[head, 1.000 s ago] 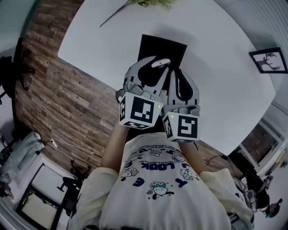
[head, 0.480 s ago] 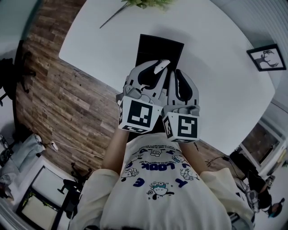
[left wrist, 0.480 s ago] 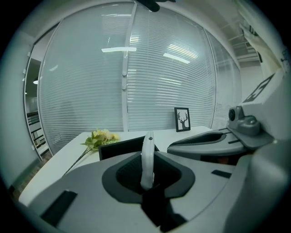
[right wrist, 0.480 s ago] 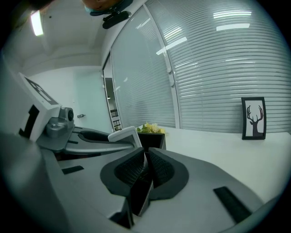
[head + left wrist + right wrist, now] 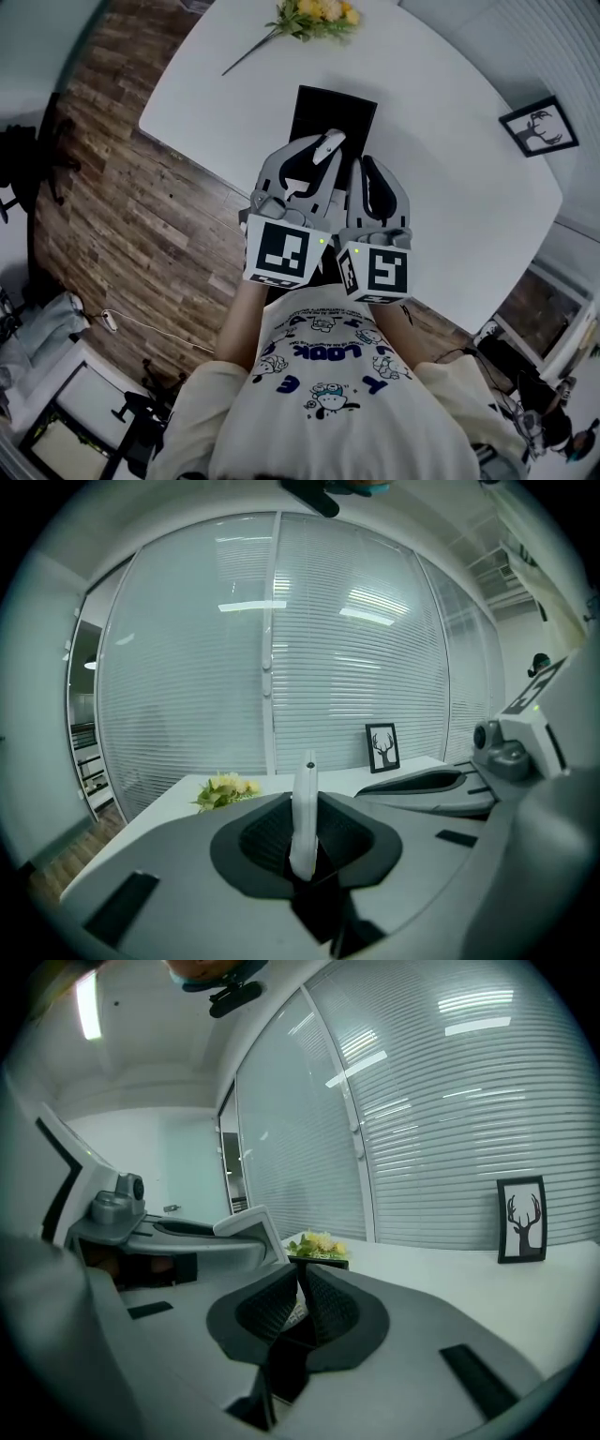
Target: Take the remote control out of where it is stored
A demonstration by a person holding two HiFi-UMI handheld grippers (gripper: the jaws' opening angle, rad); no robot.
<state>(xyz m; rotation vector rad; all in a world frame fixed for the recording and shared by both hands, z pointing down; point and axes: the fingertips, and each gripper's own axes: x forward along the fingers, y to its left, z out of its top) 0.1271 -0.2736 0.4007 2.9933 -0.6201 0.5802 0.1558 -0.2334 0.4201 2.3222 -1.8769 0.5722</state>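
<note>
White slim remote control [image 5: 302, 808] pinched in left gripper's [image 5: 321, 159] ribbed jaws.

The left gripper [image 5: 306, 860] has just been closing its fingers [image 5: 262, 836] onto the white remote control [image 5: 304, 808].

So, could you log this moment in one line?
left gripper: jaws just closed on remote control | right gripper: shut | black box: on table

Slim white remote control [image 5: 303, 817]; held upright
</note>
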